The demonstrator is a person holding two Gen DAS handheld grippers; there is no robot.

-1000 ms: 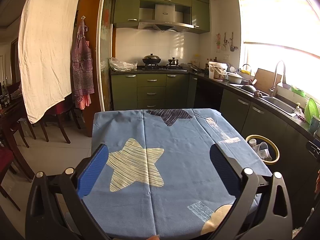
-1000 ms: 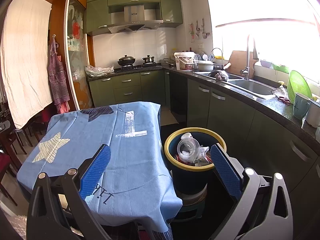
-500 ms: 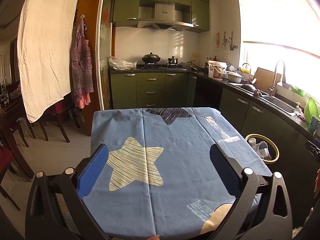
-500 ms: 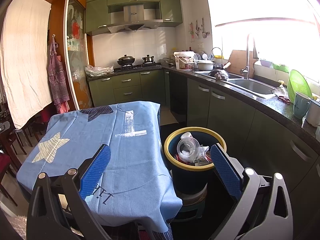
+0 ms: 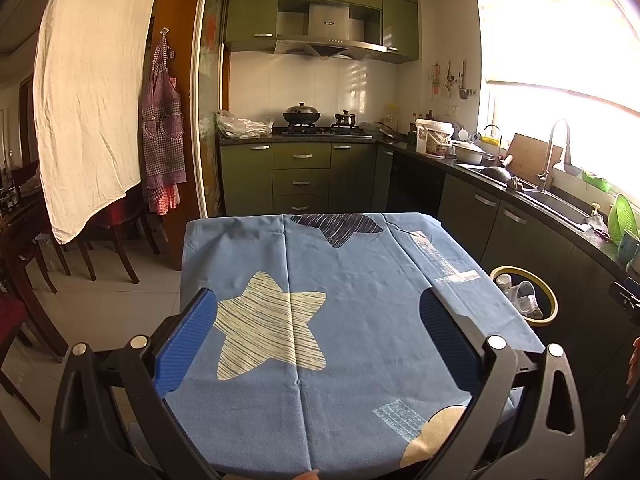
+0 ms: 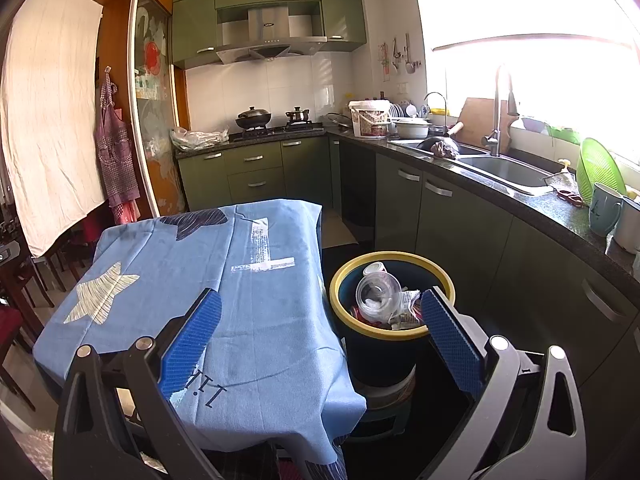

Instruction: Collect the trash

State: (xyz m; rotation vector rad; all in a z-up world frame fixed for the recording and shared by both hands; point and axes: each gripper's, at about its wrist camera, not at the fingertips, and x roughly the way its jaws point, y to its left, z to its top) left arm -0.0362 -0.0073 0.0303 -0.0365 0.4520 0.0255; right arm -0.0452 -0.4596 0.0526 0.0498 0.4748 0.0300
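A dark bin with a yellow rim point(image 6: 394, 334) stands on the floor to the right of the table, filled with clear plastic cups and crumpled wrappers point(image 6: 380, 294). The same bin point(image 5: 550, 300) shows at the right in the left wrist view. The table wears a blue cloth with star prints point(image 5: 340, 312) and carries nothing on top. My left gripper point(image 5: 318, 308) hovers open above the cloth, holding nothing. My right gripper point(image 6: 320, 308) is open too, straddling the table's right edge point(image 6: 324, 280) and the bin, with nothing between its fingers.
Green kitchen cabinets and a dark counter point(image 6: 500, 192) with a sink, mugs and a green strainer run along the right. A stove with pots point(image 5: 304, 114) sits at the back. Wooden chairs point(image 5: 112, 236) and a hanging white sheet stand at the left.
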